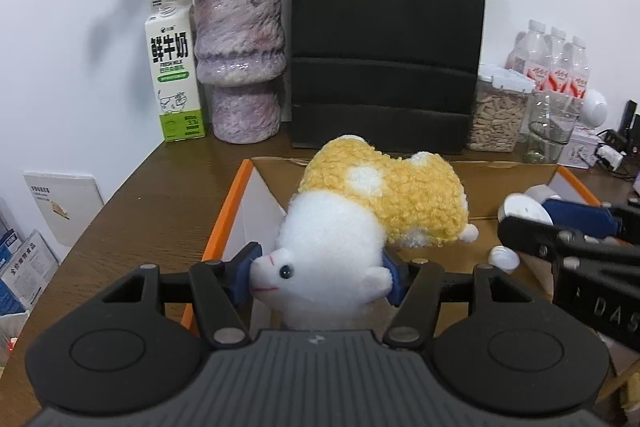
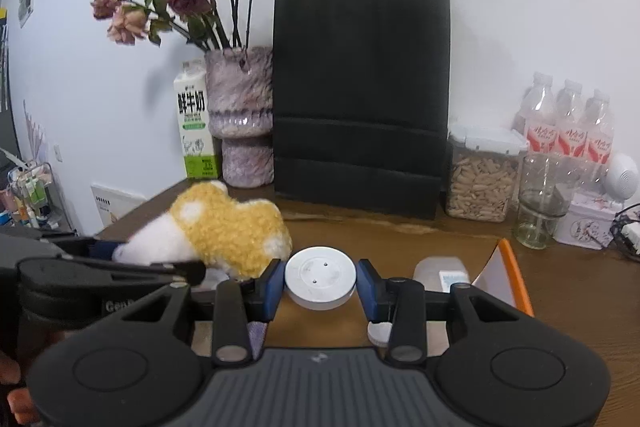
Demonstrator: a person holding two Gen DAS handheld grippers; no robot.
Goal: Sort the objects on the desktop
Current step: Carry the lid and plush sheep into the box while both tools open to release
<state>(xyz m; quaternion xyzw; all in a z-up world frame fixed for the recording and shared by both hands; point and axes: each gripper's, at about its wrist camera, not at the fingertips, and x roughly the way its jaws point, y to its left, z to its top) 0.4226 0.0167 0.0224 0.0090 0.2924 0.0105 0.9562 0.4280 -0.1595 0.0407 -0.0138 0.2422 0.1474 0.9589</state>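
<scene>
My left gripper (image 1: 318, 277) is shut on a plush toy (image 1: 360, 211) with a white head and a curly yellow body, its blue pads pressing the white head from both sides. The toy hangs over an open cardboard box with an orange rim (image 1: 230, 211). My right gripper (image 2: 320, 285) is shut on a flat round white disc (image 2: 320, 277), held over the same box (image 2: 514, 267). In the left wrist view the right gripper (image 1: 532, 215) enters from the right with the disc (image 1: 522, 211). The right wrist view shows the plush toy (image 2: 228, 231) to its left.
On the brown desk (image 1: 160, 187) stand a milk carton (image 1: 174, 75), a purple vase of dried roses (image 1: 240, 63), a black paper bag (image 1: 386, 39), a jar of seeds (image 1: 498, 111), a glass jar (image 1: 550, 131) and water bottles (image 1: 554, 63). Small white items (image 1: 504, 257) lie in the box.
</scene>
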